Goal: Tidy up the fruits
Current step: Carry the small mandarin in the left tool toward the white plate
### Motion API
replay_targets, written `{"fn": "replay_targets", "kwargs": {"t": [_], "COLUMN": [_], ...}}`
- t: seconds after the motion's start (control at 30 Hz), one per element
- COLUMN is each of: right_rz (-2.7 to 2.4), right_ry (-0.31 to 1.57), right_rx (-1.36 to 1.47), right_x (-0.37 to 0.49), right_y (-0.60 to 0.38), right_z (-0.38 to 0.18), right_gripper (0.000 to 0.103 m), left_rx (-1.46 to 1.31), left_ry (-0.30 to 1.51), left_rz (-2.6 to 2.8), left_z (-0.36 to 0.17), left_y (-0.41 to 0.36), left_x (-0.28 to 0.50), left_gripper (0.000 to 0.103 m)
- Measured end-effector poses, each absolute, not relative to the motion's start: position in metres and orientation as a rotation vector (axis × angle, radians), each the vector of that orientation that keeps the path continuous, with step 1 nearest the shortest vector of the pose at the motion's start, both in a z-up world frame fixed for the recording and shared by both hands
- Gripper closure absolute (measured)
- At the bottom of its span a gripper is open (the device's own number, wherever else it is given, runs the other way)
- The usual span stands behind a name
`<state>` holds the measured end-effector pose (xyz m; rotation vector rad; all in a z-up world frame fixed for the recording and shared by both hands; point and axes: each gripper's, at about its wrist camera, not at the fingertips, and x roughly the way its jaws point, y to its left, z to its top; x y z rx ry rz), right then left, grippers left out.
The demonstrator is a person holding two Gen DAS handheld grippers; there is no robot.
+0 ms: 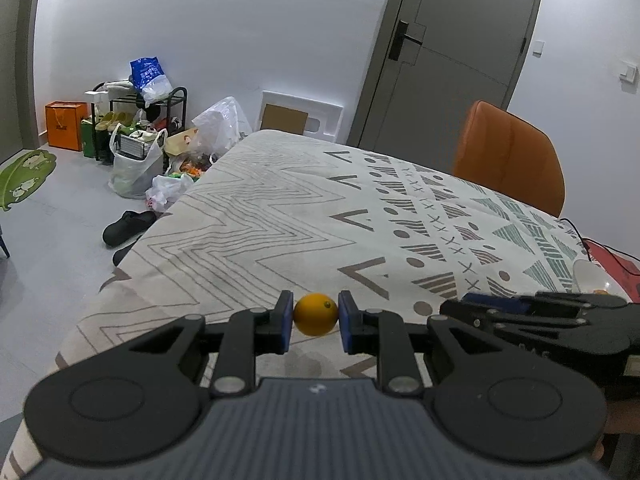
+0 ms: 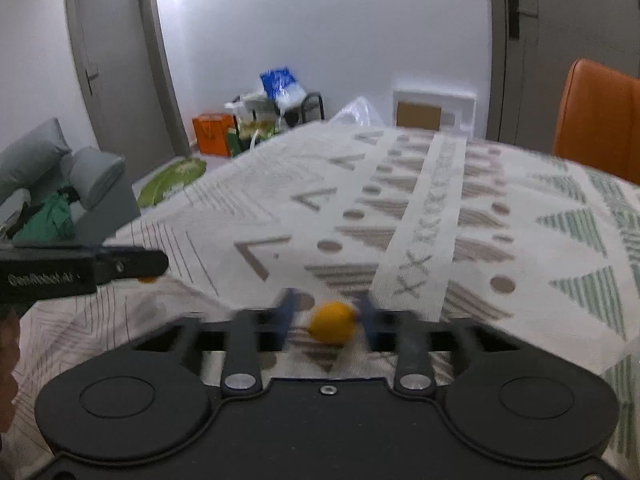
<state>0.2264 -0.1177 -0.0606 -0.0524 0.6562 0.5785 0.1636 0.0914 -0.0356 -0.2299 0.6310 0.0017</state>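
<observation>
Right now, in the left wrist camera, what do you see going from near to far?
left gripper shut on an orange fruit → patterned tablecloth → orange chair → grey door.

Yellow-orange fruit (image 1: 316, 314), blue-padded black left gripper (image 1: 315, 322), white worktop cloth (image 1: 256, 216) with grey zigzags and green triangles, orange chair (image 1: 508, 156), grey door (image 1: 460, 48).

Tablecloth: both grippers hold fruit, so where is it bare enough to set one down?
The patterned tablecloth is bare from the left gripper out to the far edge by the orange chair. It is crowded only at the right, around the right gripper.
</observation>
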Motion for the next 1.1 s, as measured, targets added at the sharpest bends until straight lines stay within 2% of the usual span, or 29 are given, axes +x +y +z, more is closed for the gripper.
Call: {"fn": "replay_targets", "kwargs": {"t": [1.1], "right_rz": [0.428], "right_ry": [0.544], "right_rx": [0.009], "right_x": [0.170], "right_y": [-0.217], "right_z": [-0.032], "right_gripper": [0.080], "left_rx": [-0.165], "left_ry": [0.612], "left_rz": [-0.161], "left_z": [-0.023], "left_y": [0.006], "left_x": [0.162], "left_gripper": [0.081]}}
